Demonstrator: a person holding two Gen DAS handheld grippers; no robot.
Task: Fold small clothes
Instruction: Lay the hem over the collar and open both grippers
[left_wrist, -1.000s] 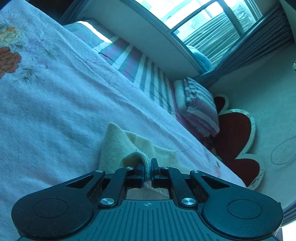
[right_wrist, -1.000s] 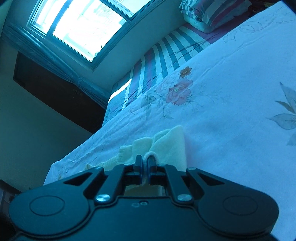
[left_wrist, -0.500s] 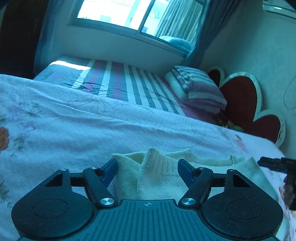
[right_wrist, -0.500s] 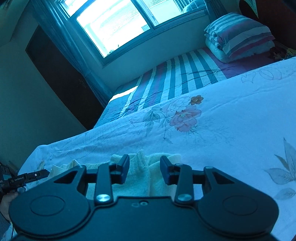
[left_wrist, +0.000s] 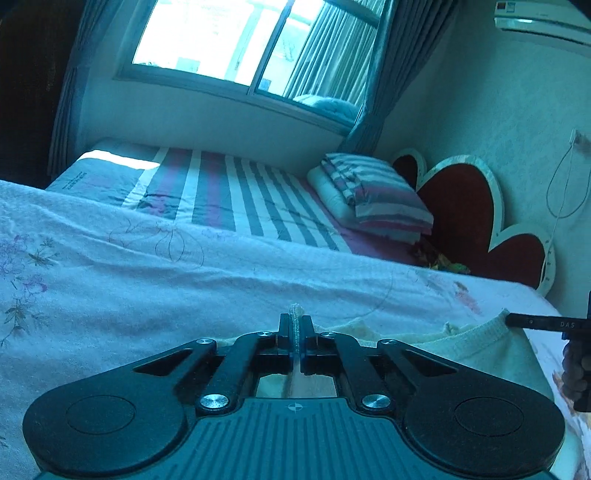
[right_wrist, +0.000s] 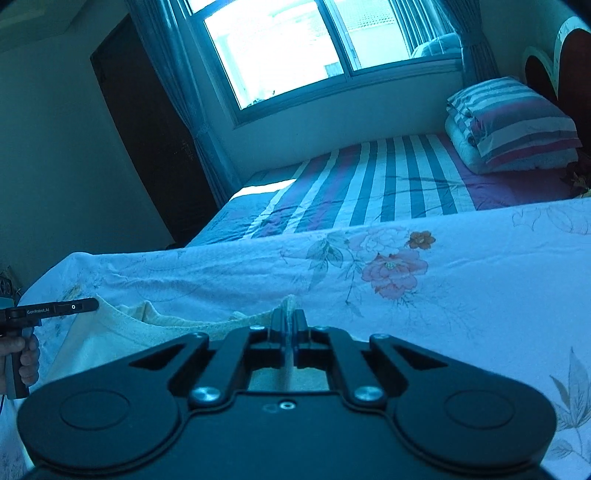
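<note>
both grippers, left gripper (left_wrist: 294, 332) and right gripper (right_wrist: 287, 325), just reclosed, pinching pale yellow garment (left_wrist: 476, 350) edge; next: lift, fold toward 12 o'clock

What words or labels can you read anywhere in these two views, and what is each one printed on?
"GenRobot.AI": on the side of the left gripper finger, seen from the right wrist.
"DAS": on the right gripper finger, seen from the left wrist; the rest is cut off.
Faint print on the striped sheet: too blurred to read.
</note>
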